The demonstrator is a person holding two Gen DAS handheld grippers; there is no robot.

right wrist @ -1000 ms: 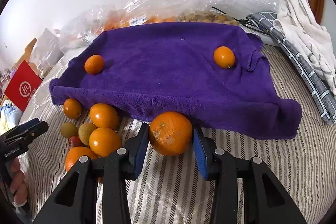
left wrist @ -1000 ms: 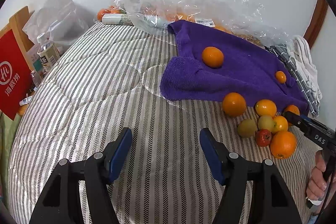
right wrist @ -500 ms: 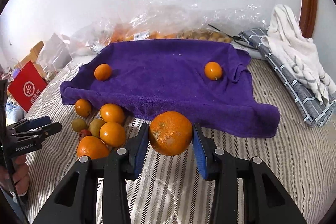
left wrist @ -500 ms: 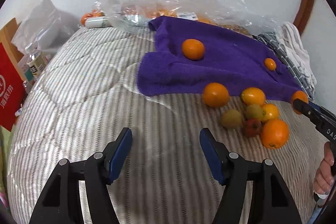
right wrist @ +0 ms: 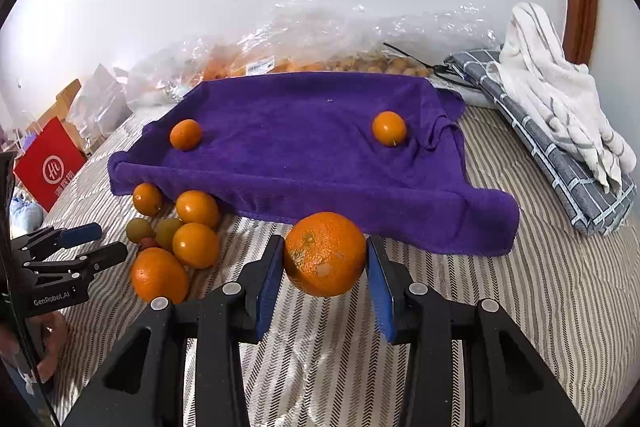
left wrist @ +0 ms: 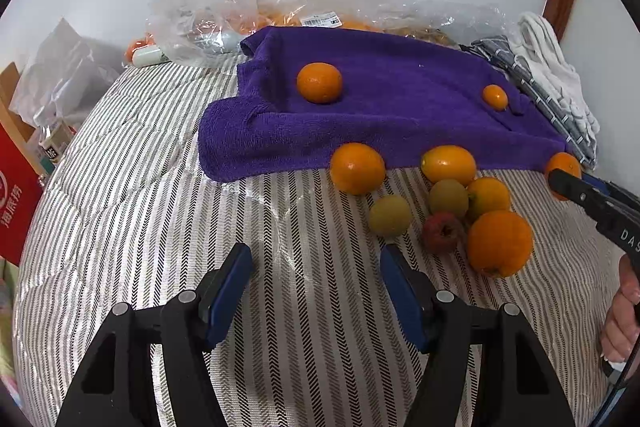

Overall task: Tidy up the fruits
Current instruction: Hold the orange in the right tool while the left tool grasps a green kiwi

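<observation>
The right gripper [right wrist: 325, 267] is clamped on a big orange [right wrist: 325, 254], both blue pads pressed against its sides, and it's held just in front of the near edge of the purple towel [right wrist: 304, 147]. The left gripper [left wrist: 314, 291] has its jaws apart with nothing between them, hanging over bare striped bedding [left wrist: 140, 207], a little short of the fruit pile [left wrist: 452, 203].

My read is that the towel is the sorting spot, since two small oranges already sit on it, one on the left [right wrist: 185, 134] and one on the right [right wrist: 389, 128]. So the step in hand is probably carrying the big one over and setting it down.

Tips if you're doing this:
- Clear that folded front edge of the towel before lowering. It's bunched up and would catch the fruit.
- Aim for the flat middle, apart from the two already there. Round fruit on soft cloth will likely roll toward any dip.
- Put it right down onto the cloth before letting go, and open slowly. Dropping it invites a roll-off.
- The peel looks a bit blemished, so no extra squeeze.

Meanwhile the left one could line up on the pile. The red fruit [left wrist: 442, 231] and the green ones [left wrist: 390, 215] are wedged in tight, so start with an outer orange [left wrist: 357, 168].
</observation>
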